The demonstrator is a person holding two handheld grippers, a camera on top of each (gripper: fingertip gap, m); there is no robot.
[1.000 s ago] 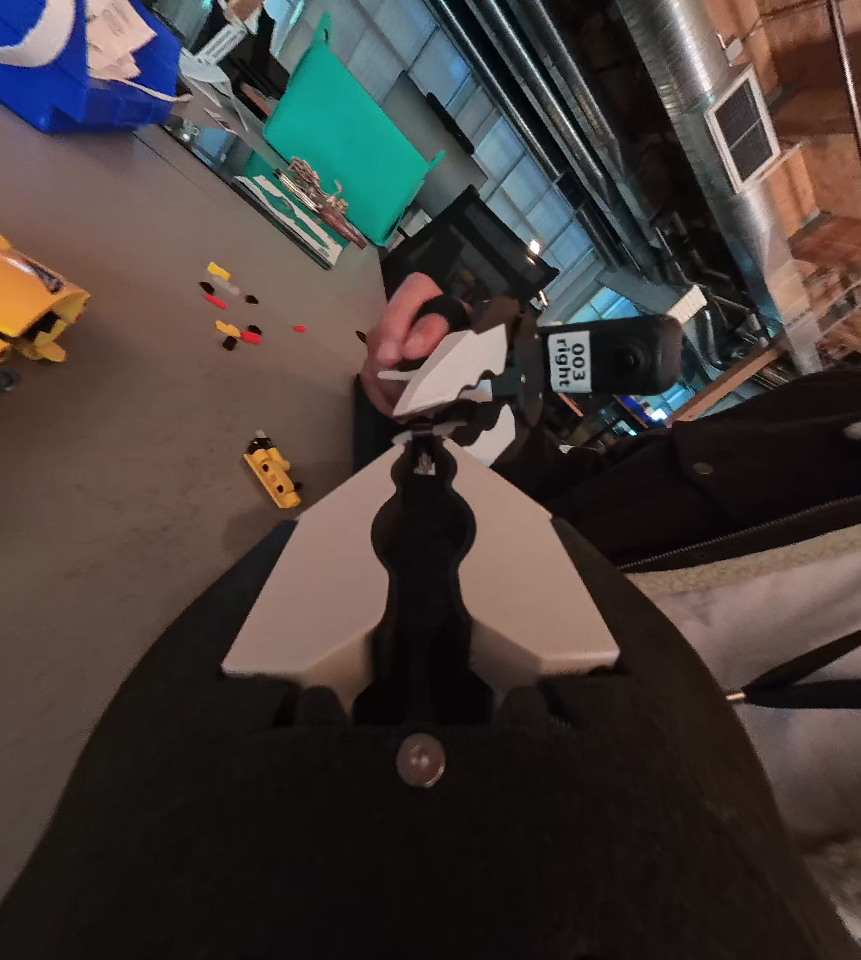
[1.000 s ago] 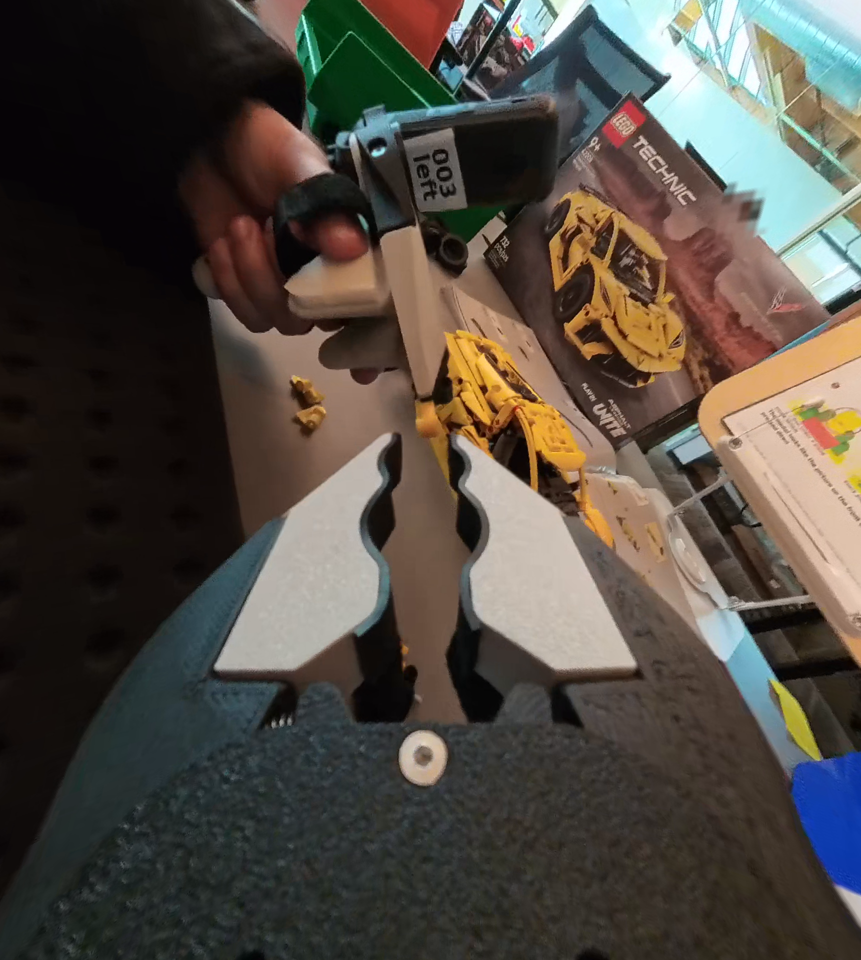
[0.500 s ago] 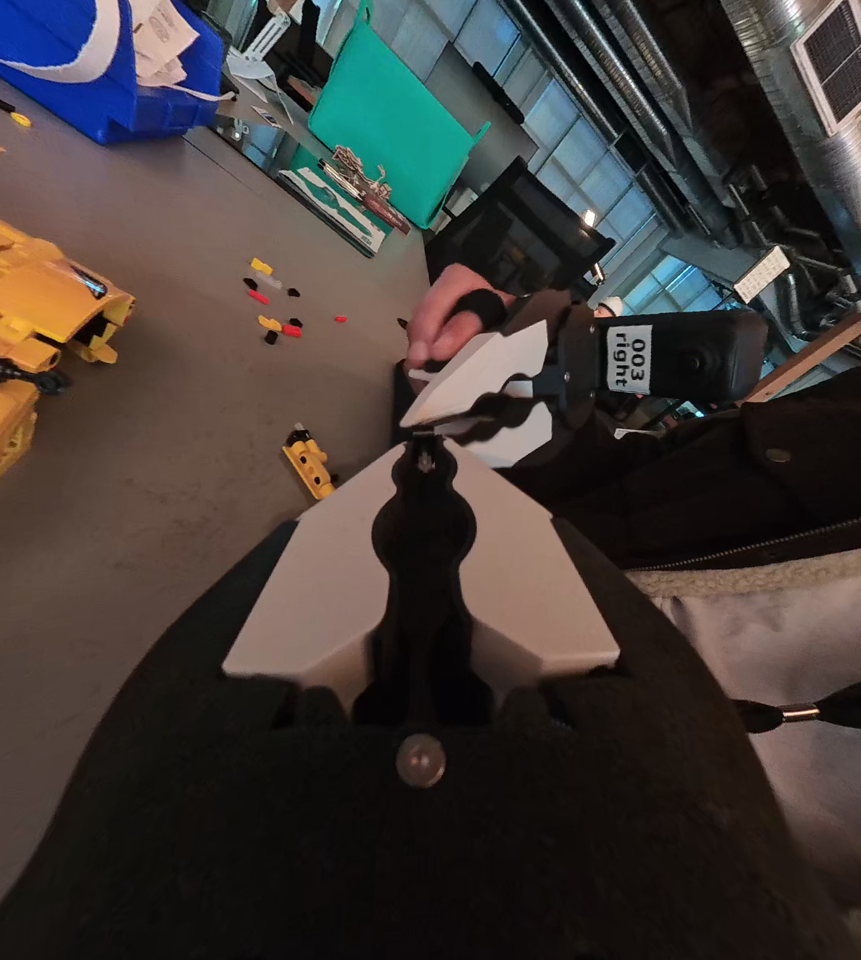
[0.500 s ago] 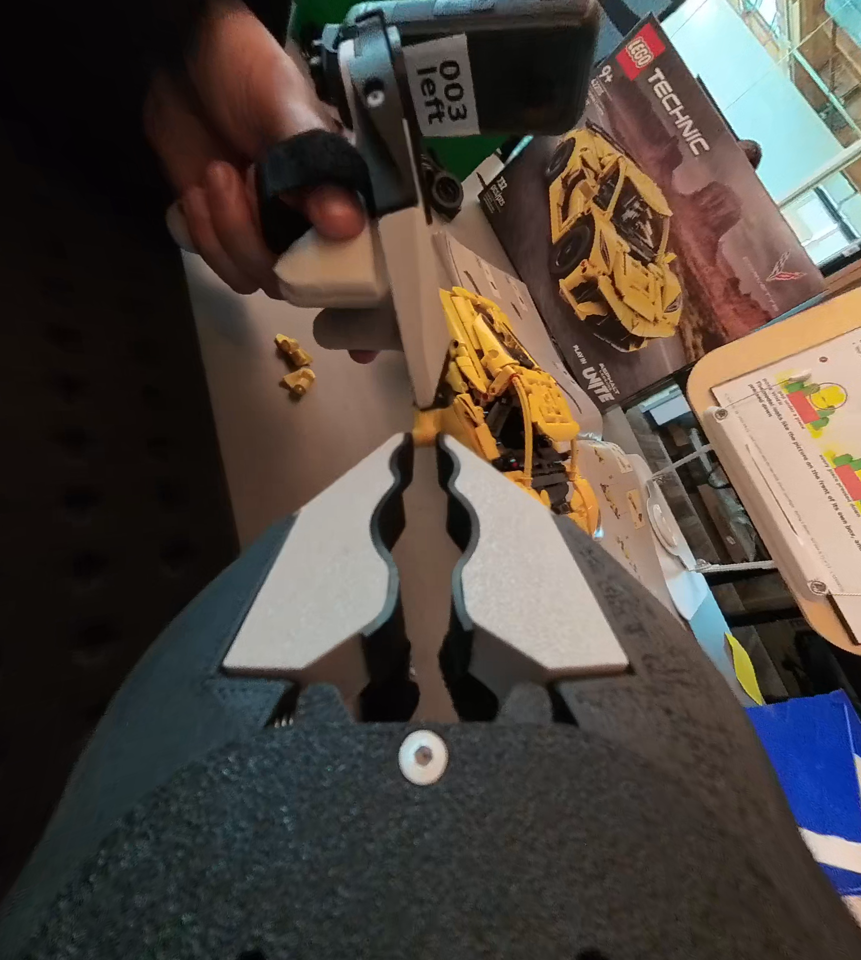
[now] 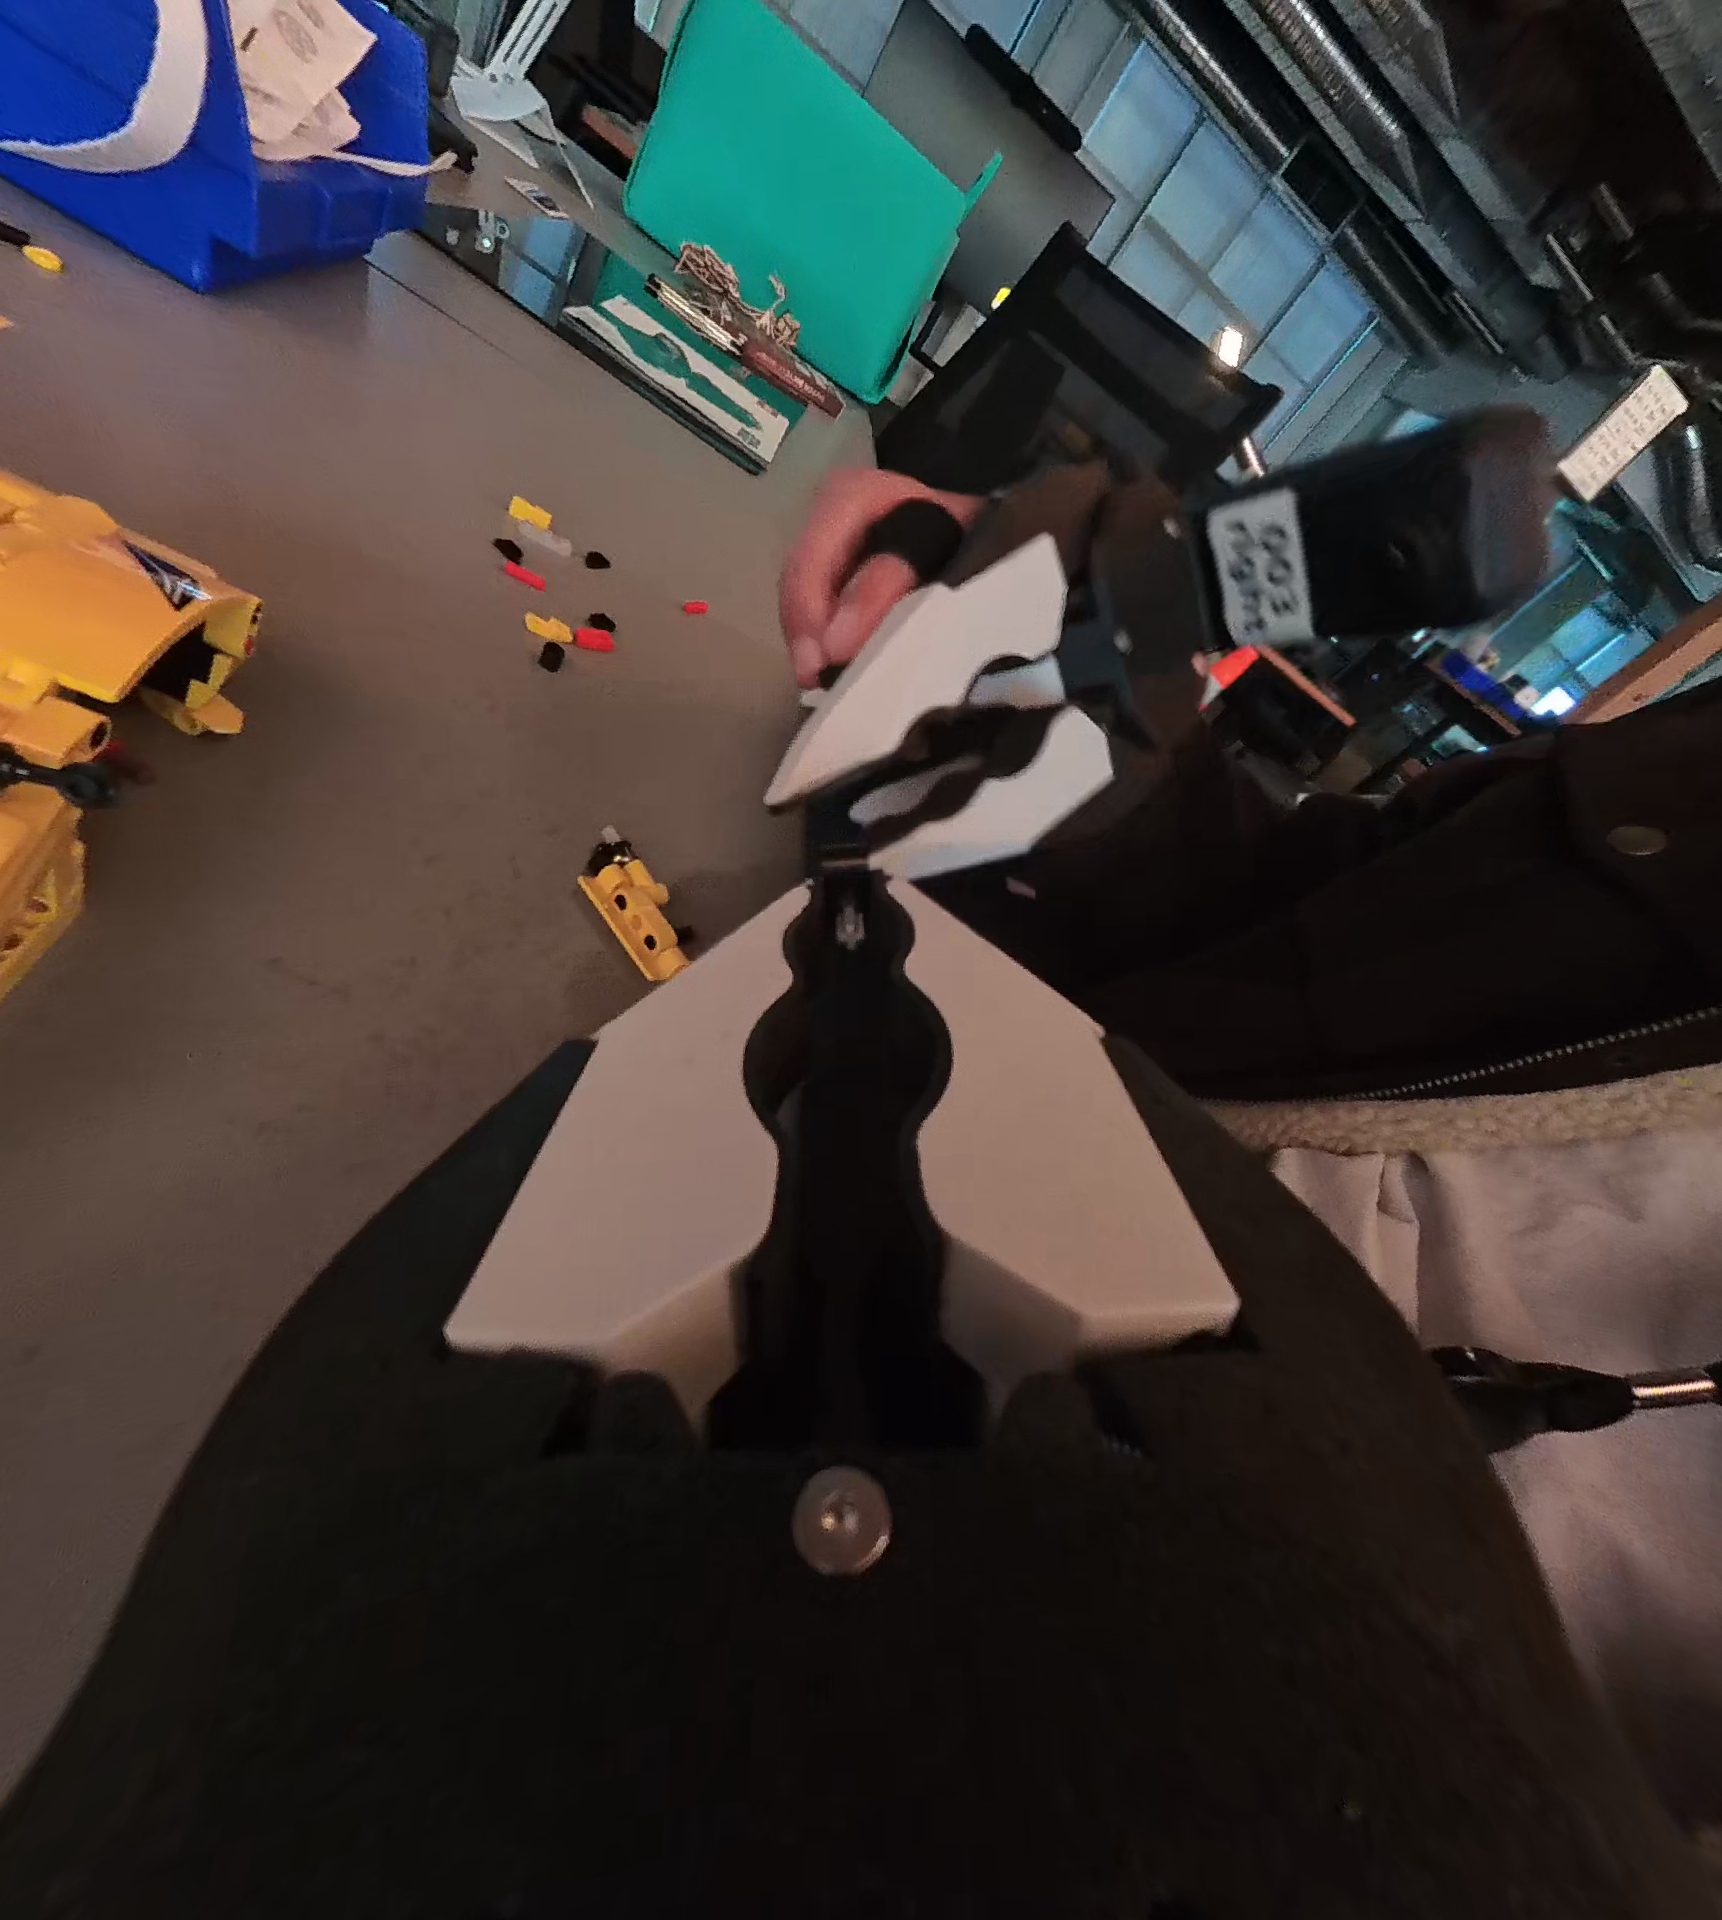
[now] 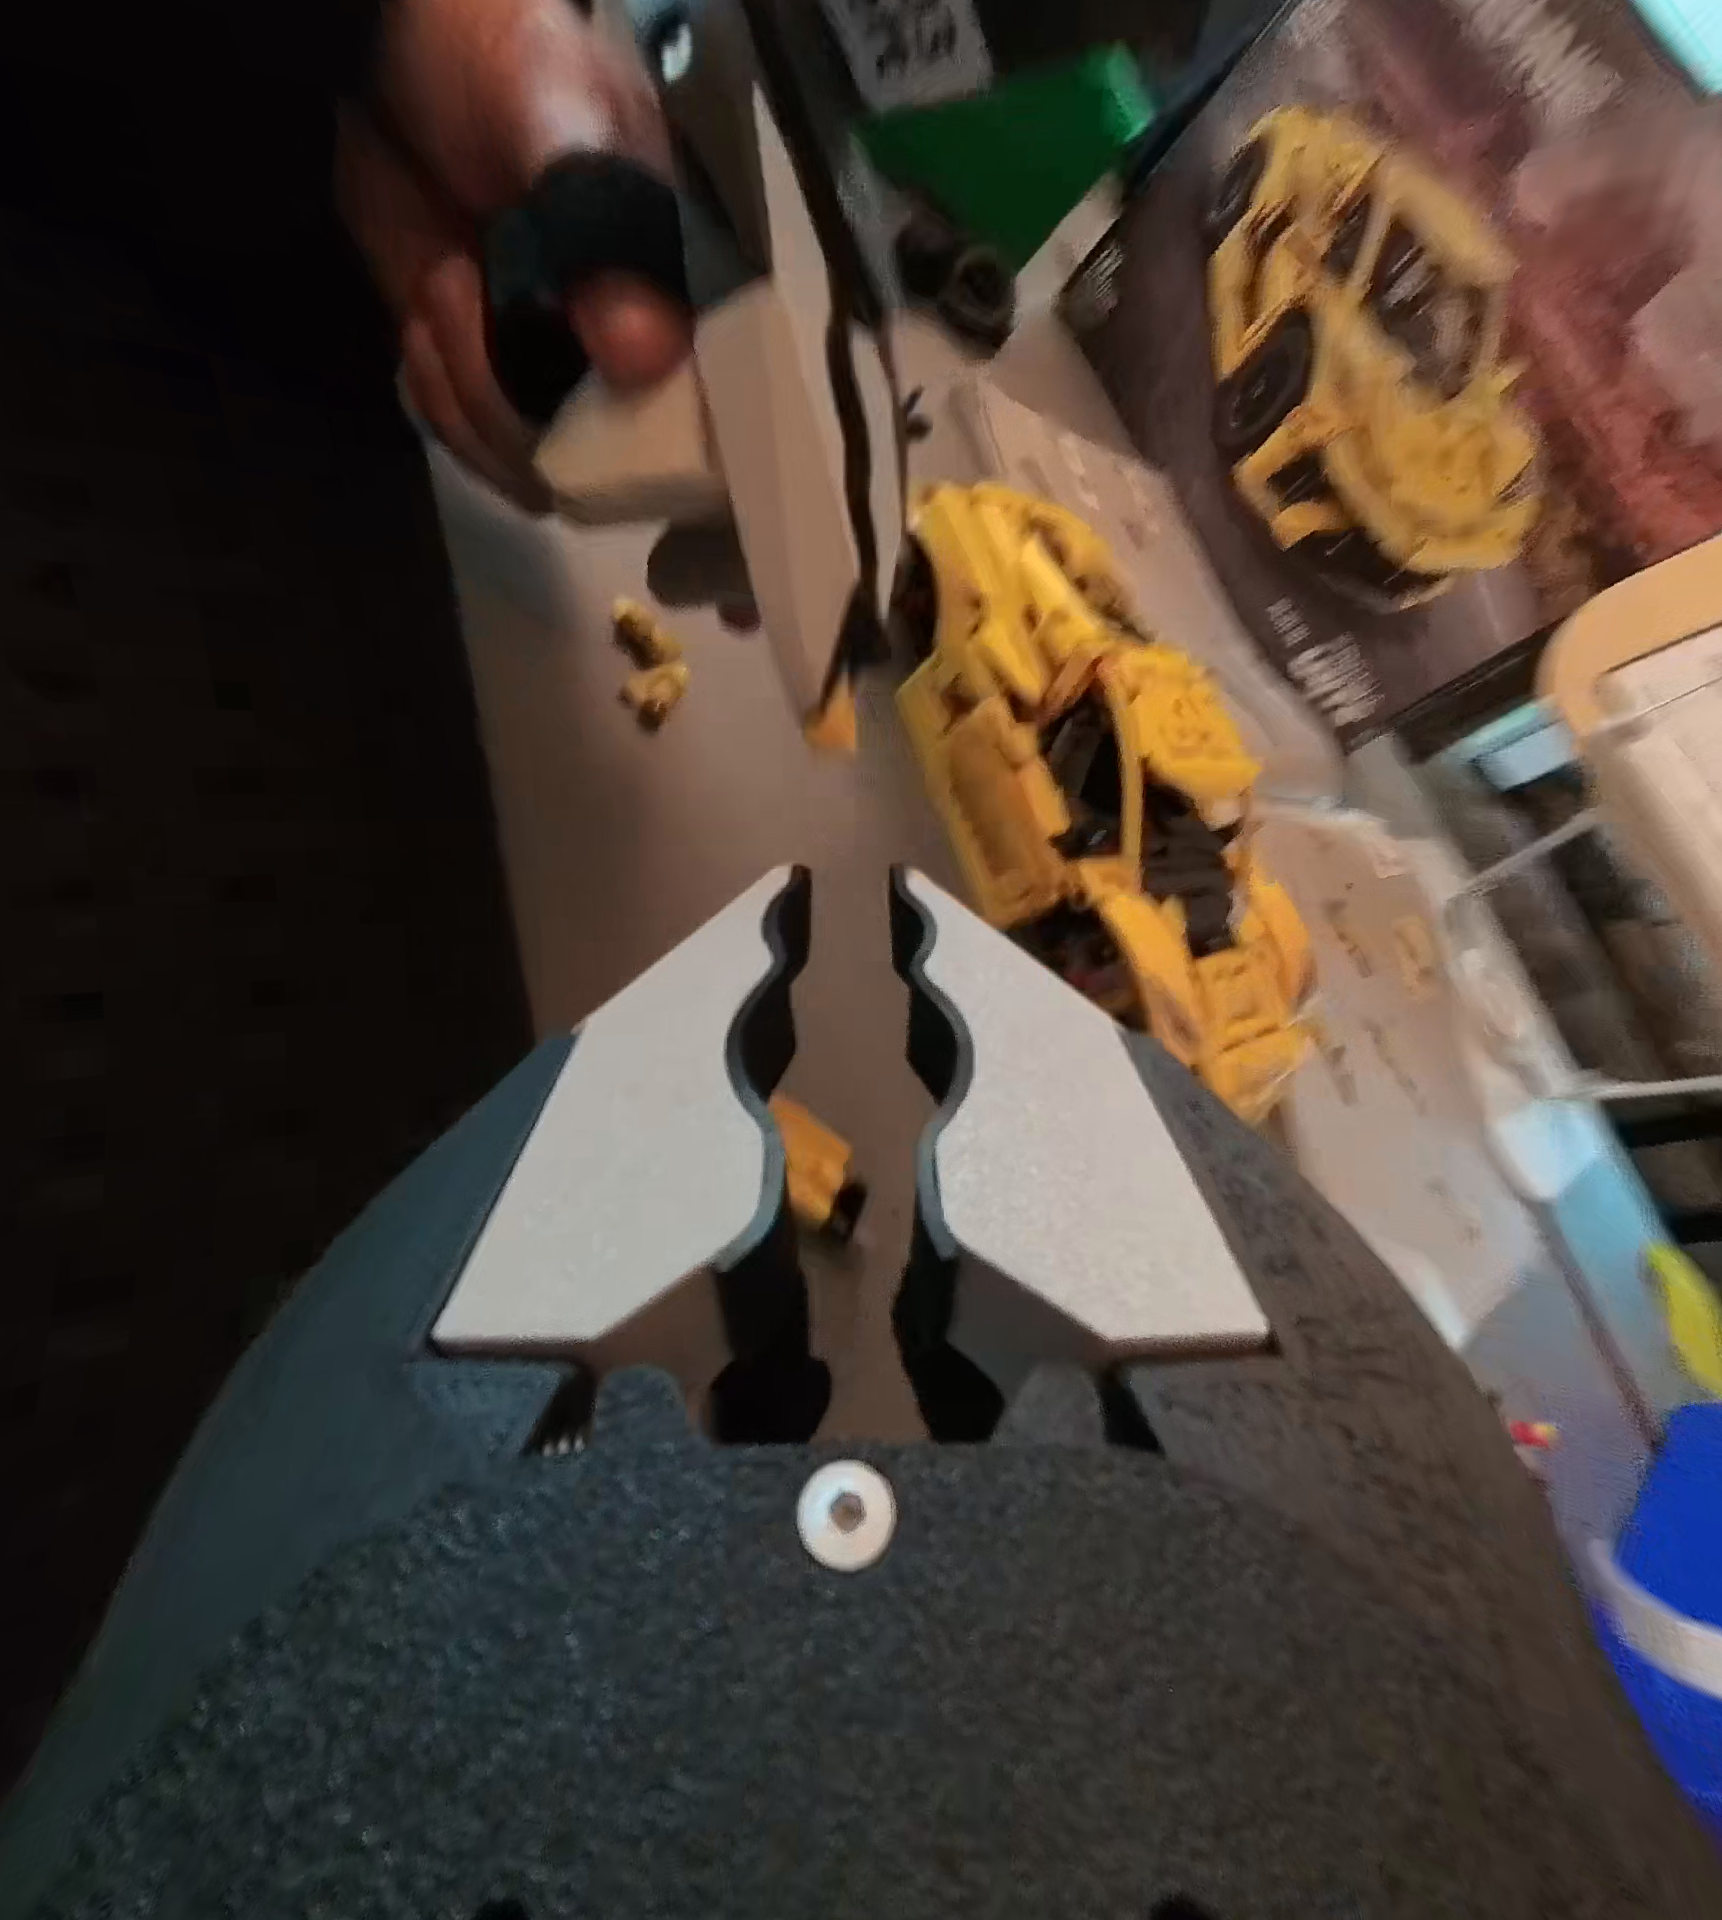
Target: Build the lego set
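My left gripper (image 5: 849, 902) is shut on a small yellow piece (image 6: 831, 719), which is pinched at its tips and held above the grey table (image 5: 317, 1039). The left gripper also shows from the front in the right wrist view (image 6: 836, 686). My right gripper (image 6: 846, 883) is open and empty, a short way back from that piece. It shows in the left wrist view (image 5: 831, 821), tip to tip with the left one. The yellow lego car (image 6: 1075, 790) lies on the table and also shows in the left wrist view (image 5: 15, 665). A small yellow sub-assembly (image 5: 628, 914) lies under the grippers.
Loose red, black and yellow pieces (image 5: 556, 603) lie scattered on the table. Two small yellow pieces (image 6: 649, 665) lie near the hand. The set's box (image 6: 1459, 312) stands behind the car. A blue bin (image 5: 161, 125), a teal bin (image 5: 784, 187) and a board with instruction sheets (image 6: 1719, 727) stand around the table. Only a small space, under 4 cm, lies between the two pairs of fingers.
My right gripper has drawn back from the piece in the left gripper and its jaws have opened wider. The left gripper stays shut on the piece. Both views have tilted.
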